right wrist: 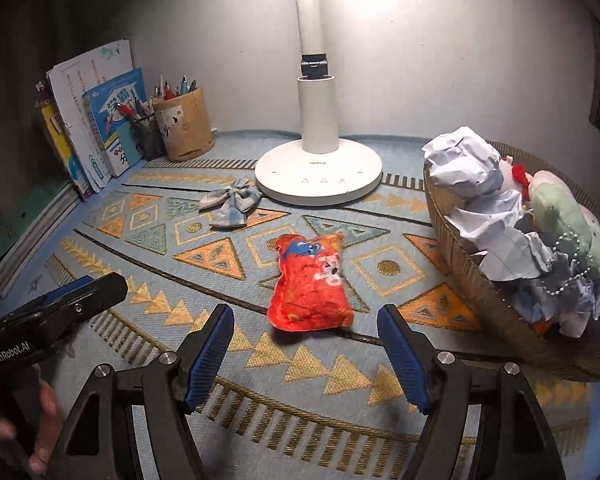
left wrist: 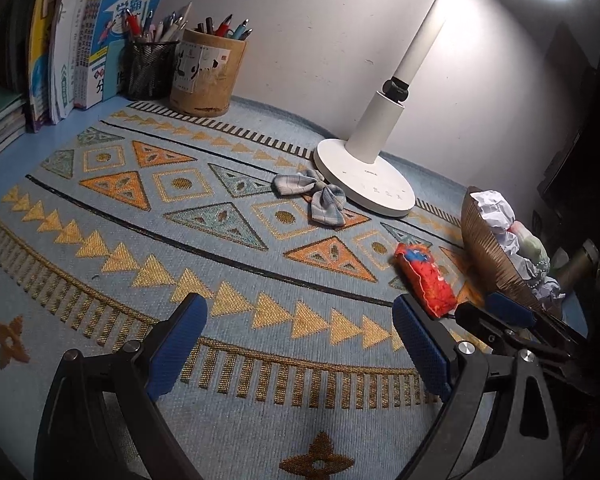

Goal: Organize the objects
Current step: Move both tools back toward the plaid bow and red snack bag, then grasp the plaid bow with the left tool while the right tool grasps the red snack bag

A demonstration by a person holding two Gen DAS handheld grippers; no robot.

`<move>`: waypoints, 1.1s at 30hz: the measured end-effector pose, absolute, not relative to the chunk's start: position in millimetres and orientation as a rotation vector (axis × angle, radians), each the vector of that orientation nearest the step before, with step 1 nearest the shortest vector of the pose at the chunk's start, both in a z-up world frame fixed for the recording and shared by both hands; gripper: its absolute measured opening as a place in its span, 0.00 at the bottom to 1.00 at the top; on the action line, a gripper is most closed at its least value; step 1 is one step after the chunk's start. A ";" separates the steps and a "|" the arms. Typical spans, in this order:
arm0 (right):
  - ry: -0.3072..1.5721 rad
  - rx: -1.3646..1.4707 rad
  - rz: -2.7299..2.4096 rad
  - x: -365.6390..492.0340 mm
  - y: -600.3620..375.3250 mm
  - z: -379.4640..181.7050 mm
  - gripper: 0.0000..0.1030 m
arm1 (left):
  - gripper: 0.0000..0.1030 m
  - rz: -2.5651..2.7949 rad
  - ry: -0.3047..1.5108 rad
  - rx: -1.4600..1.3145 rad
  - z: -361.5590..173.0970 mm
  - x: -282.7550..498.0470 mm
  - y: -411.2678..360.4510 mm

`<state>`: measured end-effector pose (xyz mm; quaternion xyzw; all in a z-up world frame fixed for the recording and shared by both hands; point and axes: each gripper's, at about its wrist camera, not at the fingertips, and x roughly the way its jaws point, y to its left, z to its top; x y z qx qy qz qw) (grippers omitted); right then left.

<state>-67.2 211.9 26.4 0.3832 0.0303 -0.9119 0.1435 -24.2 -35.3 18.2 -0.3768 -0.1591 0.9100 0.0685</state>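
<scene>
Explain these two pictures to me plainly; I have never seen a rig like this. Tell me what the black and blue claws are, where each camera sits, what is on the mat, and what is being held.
The claws are hand-held grippers, one in each of a person's hands, each carrying a wide-angle camera looking along its fingers. One picture comes from the left gripper, the other from the right gripper. Both stand open and hold nothing.

On the patterned mat lie an orange-red plush pouch just ahead of the right gripper, and a plaid fabric bow beside the white lamp base. At the right, a woven basket holds crumpled paper and soft toys. Books and two pen cups stand at the back left.
</scene>
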 end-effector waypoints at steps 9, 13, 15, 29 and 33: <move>0.040 1.158 -2.618 -110.6 207.3 21.5 0.72 | 0.91 2.685 -0.379 -1.186 38.9 -122.5 -15.5; 0.047 1.188 -2.620 -121.3 206.0 10.9 0.72 | 0.90 2.679 -0.201 -1.263 14.1 -162.3 2.0; 0.032 1.219 -2.611 -126.7 207.4 4.3 0.72 | 0.88 2.661 -0.186 -1.299 4.6 -174.2 3.5; 0.118 1.199 -2.586 -126.9 194.2 -1.3 0.33 | 0.19 2.587 -0.120 -1.229 3.1 -169.1 14.9; 0.134 1.100 -2.583 -114.8 192.1 6.3 0.32 | 0.16 2.581 -0.154 -1.227 9.6 -146.0 14.0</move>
